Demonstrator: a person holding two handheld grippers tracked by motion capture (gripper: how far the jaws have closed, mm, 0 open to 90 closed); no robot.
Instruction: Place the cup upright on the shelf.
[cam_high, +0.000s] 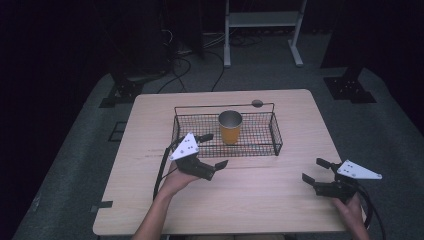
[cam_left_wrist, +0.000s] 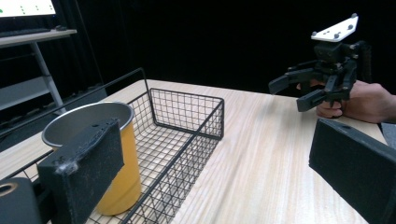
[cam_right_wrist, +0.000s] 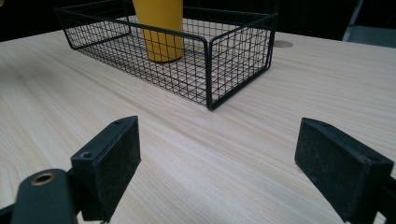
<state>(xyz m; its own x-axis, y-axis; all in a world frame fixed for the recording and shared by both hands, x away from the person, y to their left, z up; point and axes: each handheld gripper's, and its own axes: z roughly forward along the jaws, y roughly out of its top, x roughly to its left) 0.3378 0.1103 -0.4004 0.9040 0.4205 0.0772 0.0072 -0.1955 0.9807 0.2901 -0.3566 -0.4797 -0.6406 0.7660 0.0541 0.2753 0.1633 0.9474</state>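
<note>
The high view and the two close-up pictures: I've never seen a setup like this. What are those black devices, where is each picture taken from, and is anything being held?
A person sits at a wooden table and holds a hand-held tool in each hand; no robot arm is involved. The left gripper and the right gripper each carry a camera that looks along their own black jaws. The high view looks down from above the person. On the table stands a black wire basket with a yellow metal cup upright inside it. In the left gripper view, the cup sits just behind one jaw, with the other hand farther off. Both pairs of jaws stand open and hold nothing.
</note>
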